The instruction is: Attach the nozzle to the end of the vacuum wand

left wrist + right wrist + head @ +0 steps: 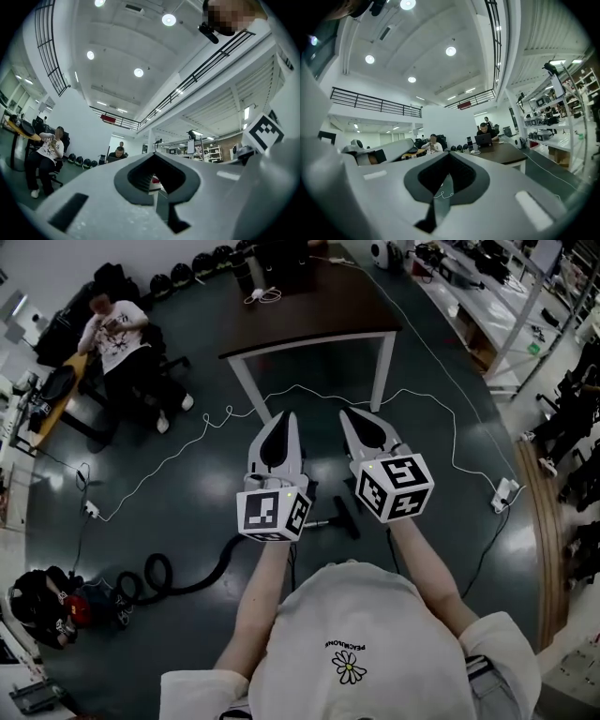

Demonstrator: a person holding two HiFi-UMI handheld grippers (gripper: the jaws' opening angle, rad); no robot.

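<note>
In the head view a black floor nozzle [348, 517] lies on the dark floor below and between my two hands. A short grey wand piece [322, 523] runs off its left side, mostly hidden behind the left marker cube. The black hose [199, 581] curls away left to the red and black vacuum body [58, 607]. My left gripper [284, 418] and right gripper [349, 415] are held side by side well above the floor, pointing forward. Both are shut with nothing between the jaws, as the left gripper [154, 155] and right gripper [449, 153] views confirm.
A dark table [309, 320] with white legs stands ahead, a laptop user behind it. A person sits on a chair [117, 343] at the far left. A white cable [206, 423] snakes over the floor to a power strip [505, 493]. Workbenches line the right side.
</note>
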